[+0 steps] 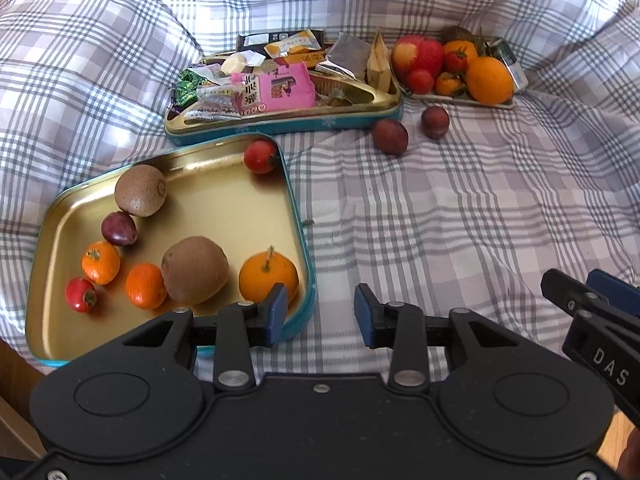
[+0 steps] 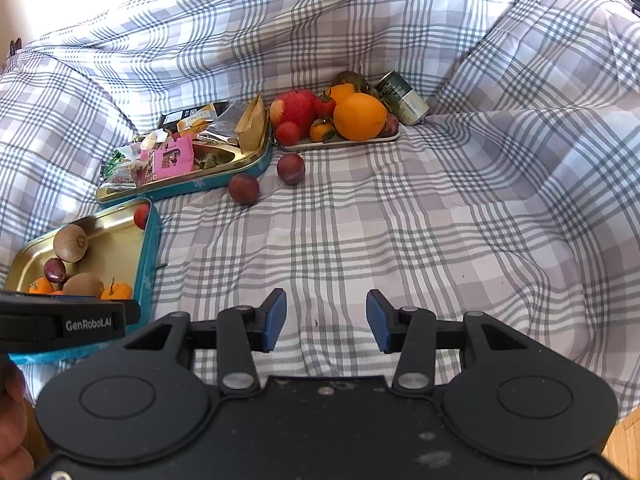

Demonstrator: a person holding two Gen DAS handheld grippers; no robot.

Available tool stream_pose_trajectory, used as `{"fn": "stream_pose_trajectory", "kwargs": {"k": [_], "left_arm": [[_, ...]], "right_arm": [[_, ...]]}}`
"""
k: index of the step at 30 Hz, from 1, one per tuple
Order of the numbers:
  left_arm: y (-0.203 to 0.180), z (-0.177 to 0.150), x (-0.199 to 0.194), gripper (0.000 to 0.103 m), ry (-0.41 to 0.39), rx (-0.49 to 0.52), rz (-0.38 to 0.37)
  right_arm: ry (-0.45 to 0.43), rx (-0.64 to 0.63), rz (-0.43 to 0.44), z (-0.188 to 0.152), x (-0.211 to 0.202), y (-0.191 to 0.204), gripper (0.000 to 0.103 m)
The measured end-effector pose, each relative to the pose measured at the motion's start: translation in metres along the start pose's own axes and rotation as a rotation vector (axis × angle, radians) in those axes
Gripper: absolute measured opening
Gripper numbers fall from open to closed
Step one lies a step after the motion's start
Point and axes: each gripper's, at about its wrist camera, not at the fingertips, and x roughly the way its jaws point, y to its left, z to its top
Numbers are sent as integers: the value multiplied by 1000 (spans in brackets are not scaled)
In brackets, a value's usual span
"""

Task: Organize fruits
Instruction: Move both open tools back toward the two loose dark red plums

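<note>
Our left gripper (image 1: pixel 320 312) and right gripper (image 2: pixel 326 318) are matte black with blue pads (image 1: pixel 277 312), silver screws, round caps, white "DAS" and "GenRobot.AI" lettering.

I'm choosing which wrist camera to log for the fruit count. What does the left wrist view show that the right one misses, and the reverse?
Only the left view shows the gold tin's whole floor, including the tomato at its near corner. Only the right view shows the green can clearly, lying behind the fruit plate. Both show the two loose plums on the checked sheet, the snack tin and the big orange. Both grippers, left and right, are open and empty.
</note>
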Motion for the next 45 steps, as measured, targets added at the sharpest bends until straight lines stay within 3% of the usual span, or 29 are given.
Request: {"fn": "stream_pose_trajectory", "kwargs": {"k": [9,21,31,45], "left_arm": [[17,4,6,46,-63,-24,23],[11,37,43,46,9,-47,11],[-2,63,67,46,11,-52,-3],[-14,84,97,46,-52,-130,-28]], "right_arm": [[-9,-53,-5,10,21,9,49],[32,-69,-22,35,66,10,49],[25,-112,-26,53,91,11,50],[-62,-50,-8,56,114,0,50]]}}
